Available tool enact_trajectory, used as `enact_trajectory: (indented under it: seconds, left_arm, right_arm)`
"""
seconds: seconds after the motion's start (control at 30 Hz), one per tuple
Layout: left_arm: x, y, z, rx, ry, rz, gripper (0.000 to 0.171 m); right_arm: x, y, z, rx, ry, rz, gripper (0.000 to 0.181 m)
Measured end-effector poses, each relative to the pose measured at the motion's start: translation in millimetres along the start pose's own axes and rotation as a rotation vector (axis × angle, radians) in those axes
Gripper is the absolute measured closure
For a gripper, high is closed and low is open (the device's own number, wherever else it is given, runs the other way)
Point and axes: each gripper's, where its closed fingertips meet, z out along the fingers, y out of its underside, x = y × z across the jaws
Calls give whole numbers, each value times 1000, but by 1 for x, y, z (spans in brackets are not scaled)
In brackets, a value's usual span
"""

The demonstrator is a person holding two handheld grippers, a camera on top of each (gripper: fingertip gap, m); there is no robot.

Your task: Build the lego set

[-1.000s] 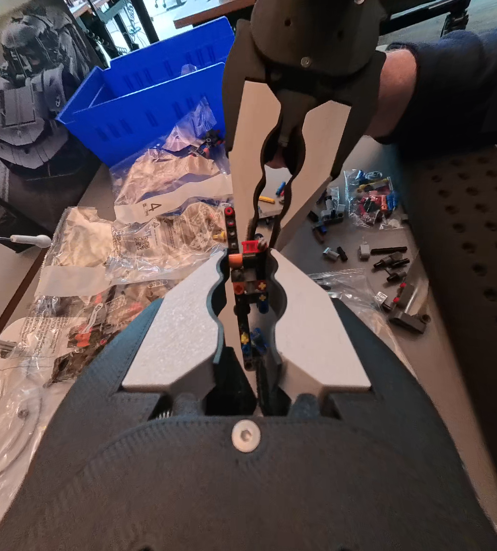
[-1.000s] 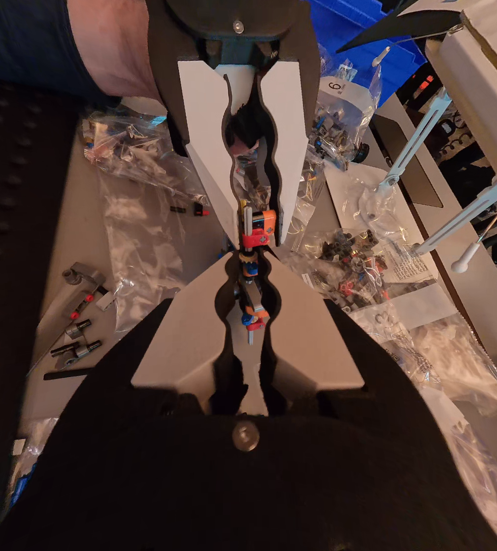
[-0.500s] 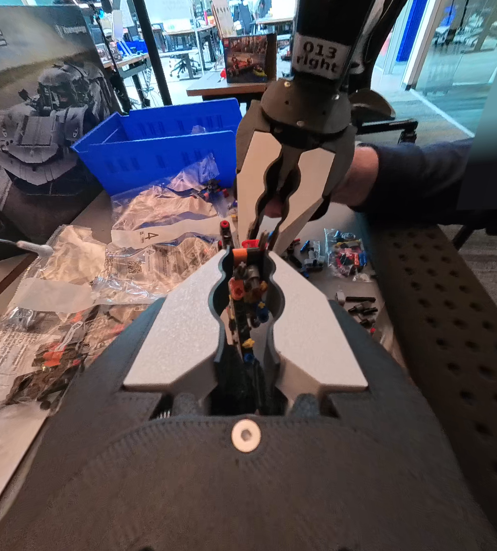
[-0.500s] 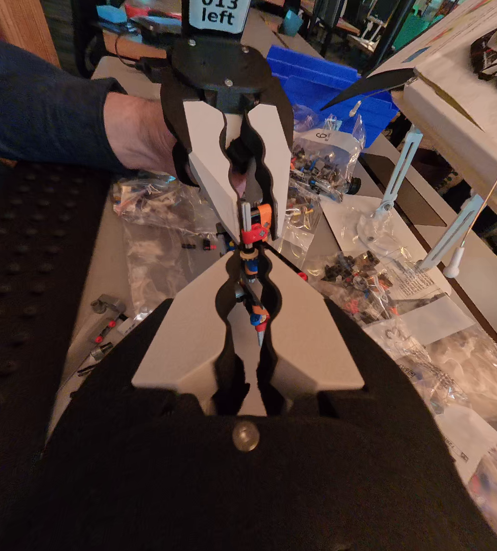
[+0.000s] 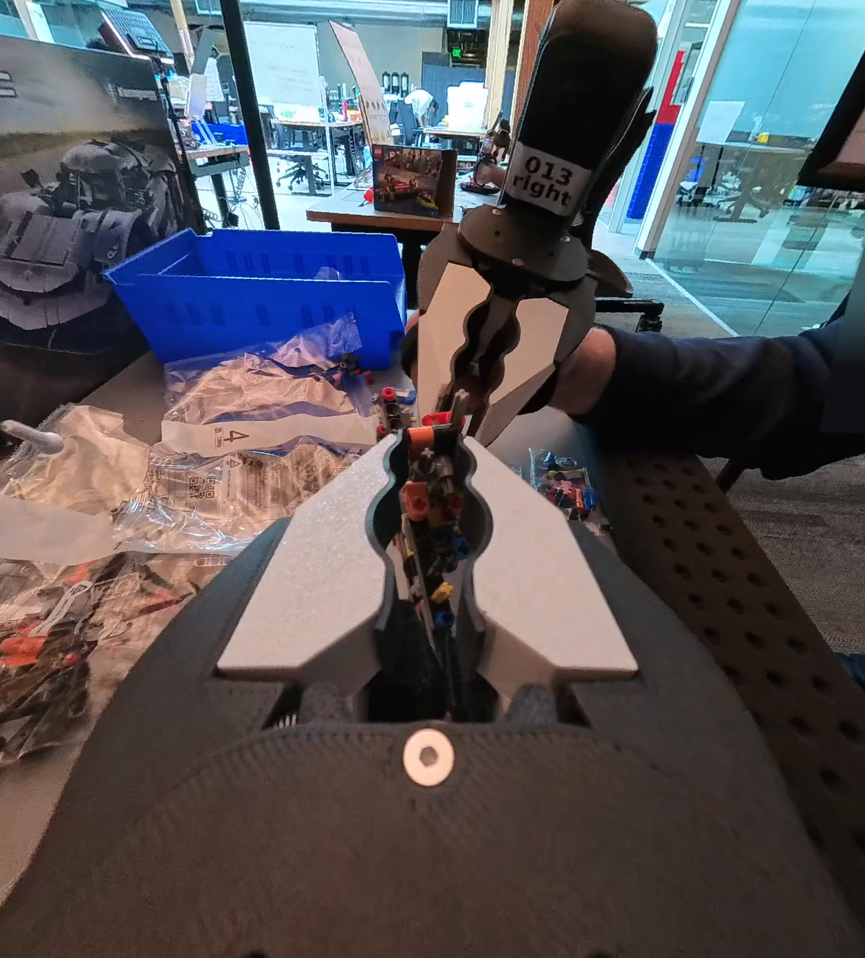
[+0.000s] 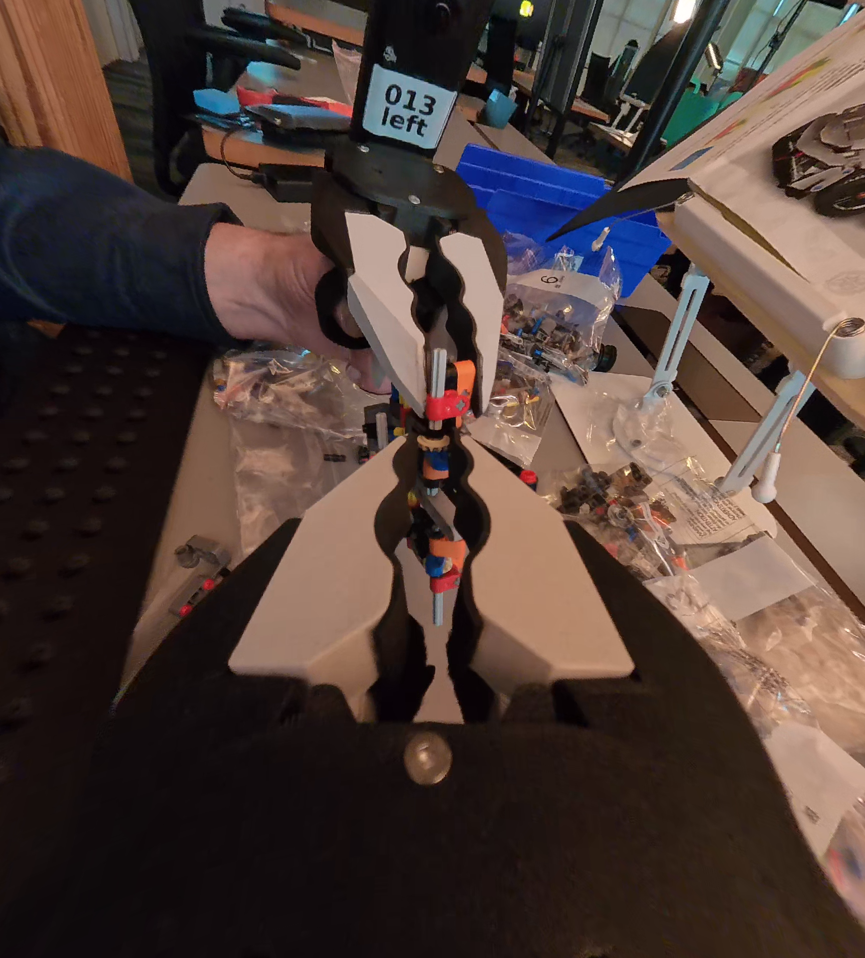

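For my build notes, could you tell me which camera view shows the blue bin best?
The left wrist view: the blue bin shows whole there, front wall and open top, behind the parts bags. The right wrist view catches only part of it, behind the left gripper.

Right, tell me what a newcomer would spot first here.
The two tools meeting tip to tip mid-air: the left tool and right tool both clamp one slim lego assembly above the table. Behind sits a blue bin, with clear part bags strewn across the table.
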Motion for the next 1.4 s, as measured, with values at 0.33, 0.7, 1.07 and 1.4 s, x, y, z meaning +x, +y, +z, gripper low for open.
enact_trajectory:
  seconds: [0.33,0.7,1.07,1.4]
  left_arm:
    - [0,-2,-7,27,46,-47,155]
    - [-1,-5,-10,57,71,-80,155]
    - [-3,-1,-7,6,6,17,155]
    - [-14,18,3,-198,-214,333,155]
  right_arm:
    - [-1,-9,-5,74,-39,44,168]
    - [1,-5,-3,28,-6,20,164]
    - [8,0,-5,0,20,41,175]
    - [7,-2,-3,9,23,30,159]
